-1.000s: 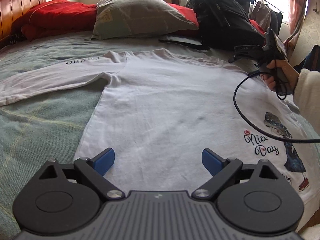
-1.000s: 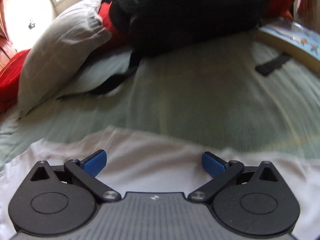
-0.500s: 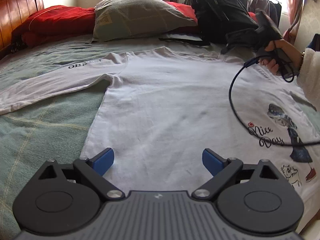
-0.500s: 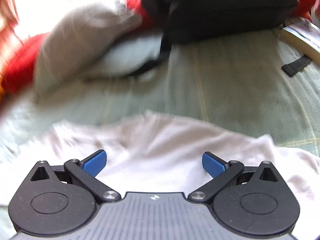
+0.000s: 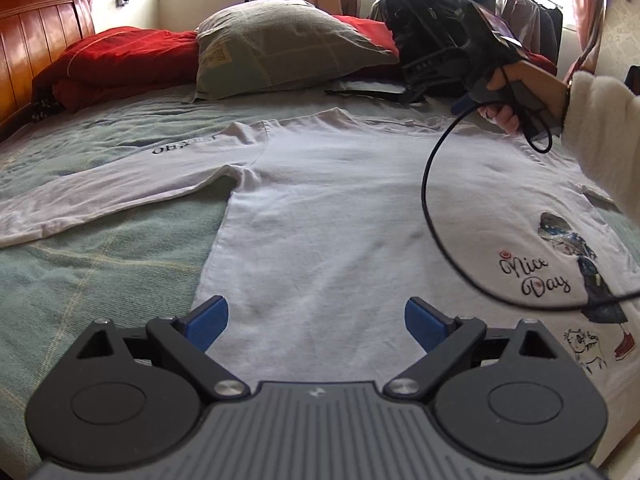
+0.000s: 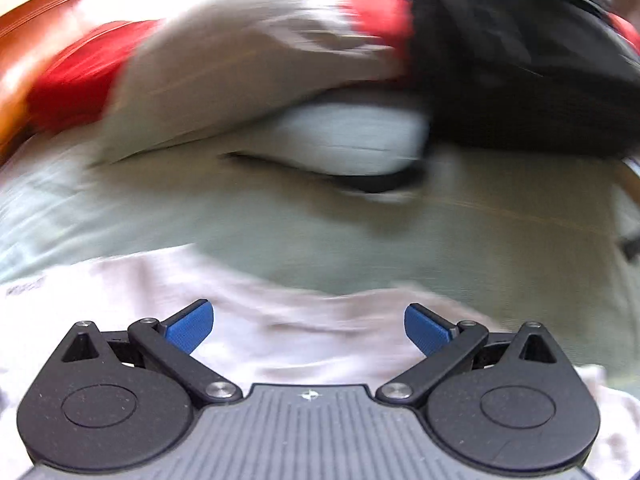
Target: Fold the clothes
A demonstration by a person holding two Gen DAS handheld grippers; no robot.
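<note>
The left tool (image 5: 316, 320) is wide open and has nothing in it. Its two blue pads hang just over the bottom edge of the white shirt (image 5: 340, 208). The shirt lies flat on the bed (image 5: 100, 276), front side up, stretching away from this tool toward the pillows. One long sleeve (image 5: 120, 184) sticks out to the tool's left.

The right tool (image 6: 308, 324) is wide open too and holds nothing. It sits over the top edge of the shirt (image 6: 280, 340), near the neck. That picture is smeared, so small things there are hard to see.

I think the step now is getting ready to grab the shirt for the first fold. To do it well, each tool should come down low and pinch only the shirt, not the green bed cover under it. Both tools should grab along the same side, one at the bottom edge and one at the shoulder, so the fold comes out straight. The sleeve needs to go in first, or it will bunch up. The black cable (image 5: 428, 184) hanging from the right tool could drag on the cloth, so keep it up.

To the right of the left tool, the shirt says "Nice Day" (image 5: 534, 278) in curly letters beside a drawing of a girl. Farther off, the sleeve has dark letters (image 5: 176, 147) that I cannot read for sure. Beyond that sit a grey pillow (image 5: 280, 48) and a black backpack (image 5: 436, 36).
</note>
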